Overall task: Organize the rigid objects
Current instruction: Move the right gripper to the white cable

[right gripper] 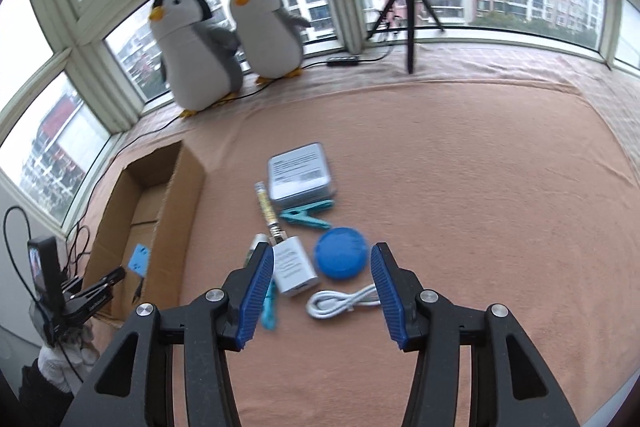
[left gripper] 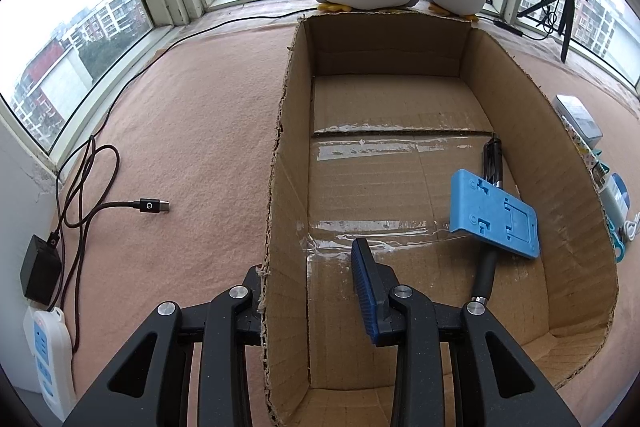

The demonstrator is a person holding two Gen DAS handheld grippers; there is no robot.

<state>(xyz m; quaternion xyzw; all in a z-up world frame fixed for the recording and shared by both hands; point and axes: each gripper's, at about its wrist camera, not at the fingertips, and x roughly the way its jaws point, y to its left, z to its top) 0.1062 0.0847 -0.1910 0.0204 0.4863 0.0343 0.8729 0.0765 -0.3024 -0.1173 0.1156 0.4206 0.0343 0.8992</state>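
An open cardboard box [left gripper: 540,131] lies on the pink blanket. Inside are a blue plastic plate [left gripper: 494,213], a black pen [left gripper: 491,163] and a dark-handled tool [left gripper: 484,275]. My left gripper [left gripper: 308,259] sits astride the box's left wall: one finger outside against it, the blue pad [left gripper: 364,287] inside, standing clear of the cardboard. My right gripper [right gripper: 321,247] hovers open over loose items right of the box [right gripper: 176,211]: a white charger block [right gripper: 294,271], a blue round lid [right gripper: 340,259], a white cable [right gripper: 340,303], a teal clothespin [right gripper: 308,215] and a grey tin [right gripper: 300,177]. Nothing is gripped.
Two plush penguins [right gripper: 200,47] and a tripod [right gripper: 410,23] with a ring light stand along the windowsill. A black charger cable [left gripper: 152,206] and a white power strip [left gripper: 46,351] lie left of the box. A gloved hand [right gripper: 64,359] holds the left gripper.
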